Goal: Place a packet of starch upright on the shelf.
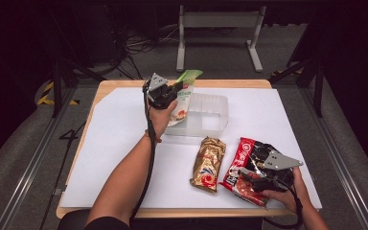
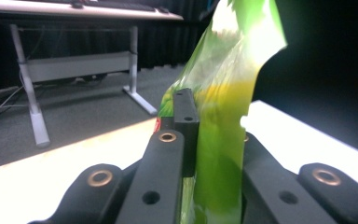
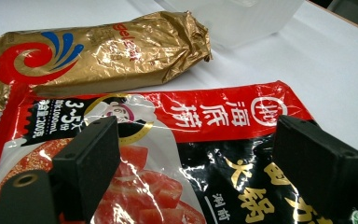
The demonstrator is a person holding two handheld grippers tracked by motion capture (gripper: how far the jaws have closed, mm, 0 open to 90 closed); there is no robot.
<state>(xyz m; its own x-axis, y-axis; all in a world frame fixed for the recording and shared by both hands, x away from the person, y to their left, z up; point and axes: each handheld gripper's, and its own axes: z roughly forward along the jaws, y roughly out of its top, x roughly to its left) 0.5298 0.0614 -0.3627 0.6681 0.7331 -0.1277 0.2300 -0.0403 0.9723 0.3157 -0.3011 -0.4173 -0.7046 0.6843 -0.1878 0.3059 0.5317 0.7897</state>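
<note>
- Clear plastic, the shallow tub (image 1: 210, 115) sits on a white sheet (image 1: 115, 139) that covers the wooden table (image 1: 124, 83), and serves as the landmark for everything around it.
- Above the tub's left rim, the left gripper (image 1: 172, 91) is raised off the sheet with its jaws clamped on the green top edge of a green-and-white pouch (image 1: 184, 93), which hangs down toward the tub.
- From the left gripper view, the green film of the pouch (image 2: 223, 121) is pinched flat between the two black jaws, with no gap visible beside it.
- Just in front of the tub lies a gold foil packet (image 1: 208, 164), lengthwise on the sheet, clear of the tub's near wall.
- To the front right of the tub, beside the gold packet, a red-and-black sachet (image 1: 249, 165) lies flat.
- Over that sachet's near end hovers the right gripper (image 1: 249, 178), its jaws spread wide and gripping nothing; the right gripper view shows the sachet (image 3: 223, 140) between and under them, and the gold packet (image 3: 98, 51) beyond.
</note>
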